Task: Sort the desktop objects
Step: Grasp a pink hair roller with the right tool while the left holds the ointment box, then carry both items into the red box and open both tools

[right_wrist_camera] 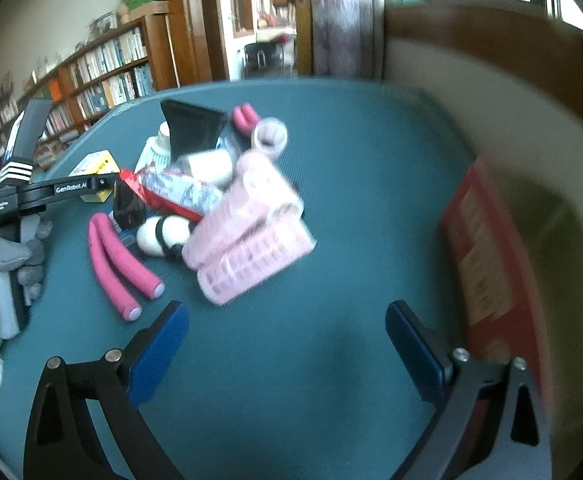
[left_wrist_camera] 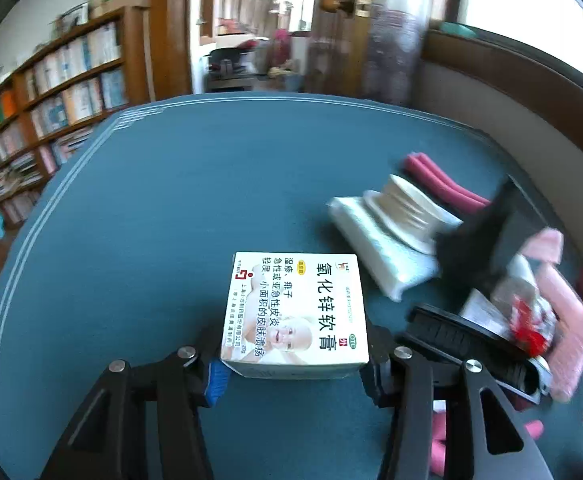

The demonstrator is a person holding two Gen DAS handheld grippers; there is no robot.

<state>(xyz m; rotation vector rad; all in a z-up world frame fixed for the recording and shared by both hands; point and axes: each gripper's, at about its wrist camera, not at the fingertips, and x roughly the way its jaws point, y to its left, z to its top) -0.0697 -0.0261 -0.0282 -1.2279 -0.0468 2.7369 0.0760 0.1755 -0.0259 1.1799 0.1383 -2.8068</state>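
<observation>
Between my left fingers: left gripper (left_wrist_camera: pixel 295 368) clamps the ointment box (left_wrist_camera: pixel 294 314), carried apart from the pile.
Right gripper (right_wrist_camera: pixel 287 344): jaws wide, empty, above bare mat.
Left to sort: hair rollers (right_wrist_camera: pixel 247 236), pink foam sticks (right_wrist_camera: pixel 119 264), tube (right_wrist_camera: pixel 171 192) heaped together; sorting barely begun, I judge.

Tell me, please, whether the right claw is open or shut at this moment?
Open: the right claw has its blue pads spread wide over bare table, with nothing between them.
</observation>
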